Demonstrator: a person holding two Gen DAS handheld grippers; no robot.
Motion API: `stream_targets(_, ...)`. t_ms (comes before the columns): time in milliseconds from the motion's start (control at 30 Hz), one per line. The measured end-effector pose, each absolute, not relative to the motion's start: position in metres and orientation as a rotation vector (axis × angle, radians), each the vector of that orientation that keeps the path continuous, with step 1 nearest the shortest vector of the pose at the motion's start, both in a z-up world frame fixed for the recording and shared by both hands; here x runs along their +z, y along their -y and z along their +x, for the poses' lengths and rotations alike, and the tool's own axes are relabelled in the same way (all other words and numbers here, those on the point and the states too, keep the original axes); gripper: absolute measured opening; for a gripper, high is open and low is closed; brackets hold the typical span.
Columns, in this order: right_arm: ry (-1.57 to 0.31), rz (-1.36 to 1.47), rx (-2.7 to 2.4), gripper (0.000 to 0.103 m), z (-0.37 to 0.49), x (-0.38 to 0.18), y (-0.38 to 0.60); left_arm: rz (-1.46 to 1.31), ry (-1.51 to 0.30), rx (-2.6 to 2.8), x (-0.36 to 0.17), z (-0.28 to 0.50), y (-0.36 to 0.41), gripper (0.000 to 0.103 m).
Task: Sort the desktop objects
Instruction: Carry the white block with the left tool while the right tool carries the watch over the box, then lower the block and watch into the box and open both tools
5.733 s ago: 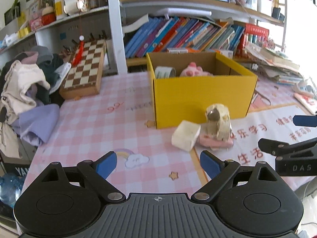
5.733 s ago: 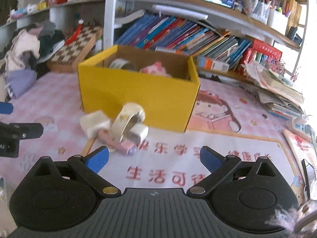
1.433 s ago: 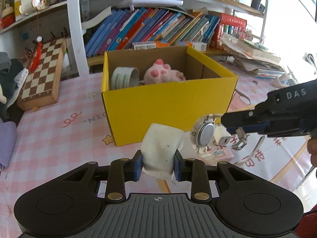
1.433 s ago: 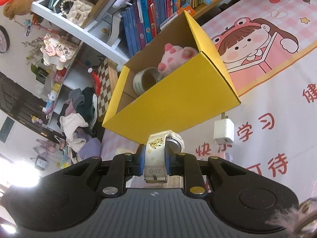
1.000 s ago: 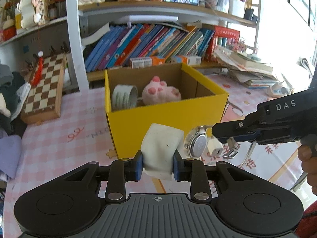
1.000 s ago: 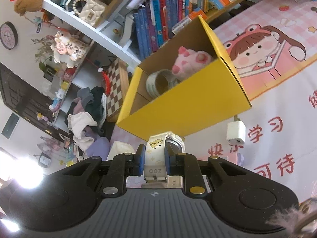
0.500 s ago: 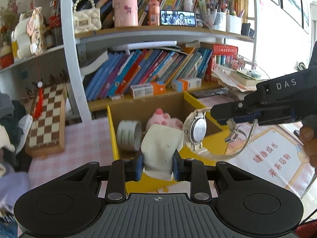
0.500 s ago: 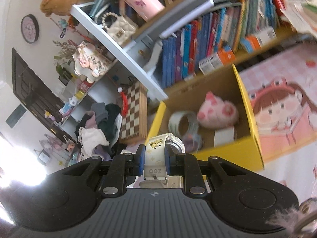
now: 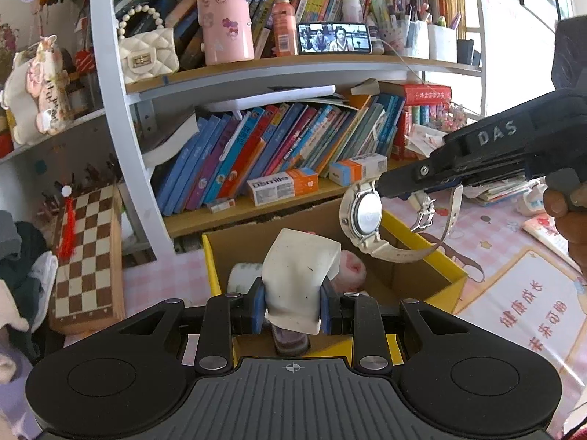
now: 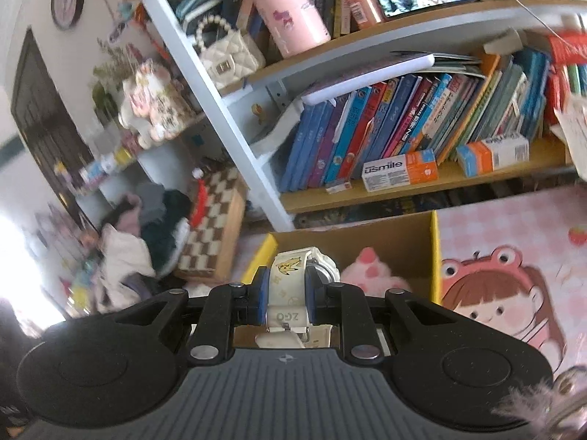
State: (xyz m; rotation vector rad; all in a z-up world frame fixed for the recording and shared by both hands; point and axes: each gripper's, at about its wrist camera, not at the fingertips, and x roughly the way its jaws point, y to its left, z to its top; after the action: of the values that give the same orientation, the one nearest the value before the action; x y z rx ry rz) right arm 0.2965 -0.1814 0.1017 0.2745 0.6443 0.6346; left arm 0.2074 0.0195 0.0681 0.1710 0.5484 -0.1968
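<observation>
My left gripper [image 9: 292, 304] is shut on a white eraser-like block [image 9: 299, 278], held above the front wall of the yellow cardboard box [image 9: 445, 271]. Inside the box lie a tape roll [image 9: 240, 277] and a pink plush toy [image 9: 350, 269]. My right gripper [image 10: 286, 299] is shut on the strap of a white wristwatch [image 10: 288, 282], over the yellow box [image 10: 434, 256] with the pink plush [image 10: 368, 269] beyond it. In the left wrist view the right gripper [image 9: 400, 187] reaches in from the right, and the watch [image 9: 361, 216] dangles from it above the box.
A bookshelf [image 9: 279, 154] full of books stands just behind the box. A chessboard [image 9: 86, 253] leans at the left beside a heap of clothes [image 9: 18, 264]. A pink cartoon mat [image 10: 513, 275] covers the table at the right. A person's hand [image 9: 567, 216] holds the right gripper.
Both grippers have risen and moved forward from beside the box front to over its opening, each keeping its object. The right wrist has rolled, so its view stands more upright.
</observation>
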Motion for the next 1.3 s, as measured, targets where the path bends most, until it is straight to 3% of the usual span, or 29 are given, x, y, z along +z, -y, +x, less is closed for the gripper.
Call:
stream_targets(867, -0.963, -0.092, 0.635, 0.019, 0.368, 0.022, 0.125, 0.248, -0.785, -0.203, 0.005, 0.291, -0.011, 0.027)
stream_targets(1300, -0.947, -0.197, 0.663, 0.019, 0.380, 0.018, 0.107, 0.258, -0.850, -0.211, -0.008, 0.305, -0.012, 0.032)
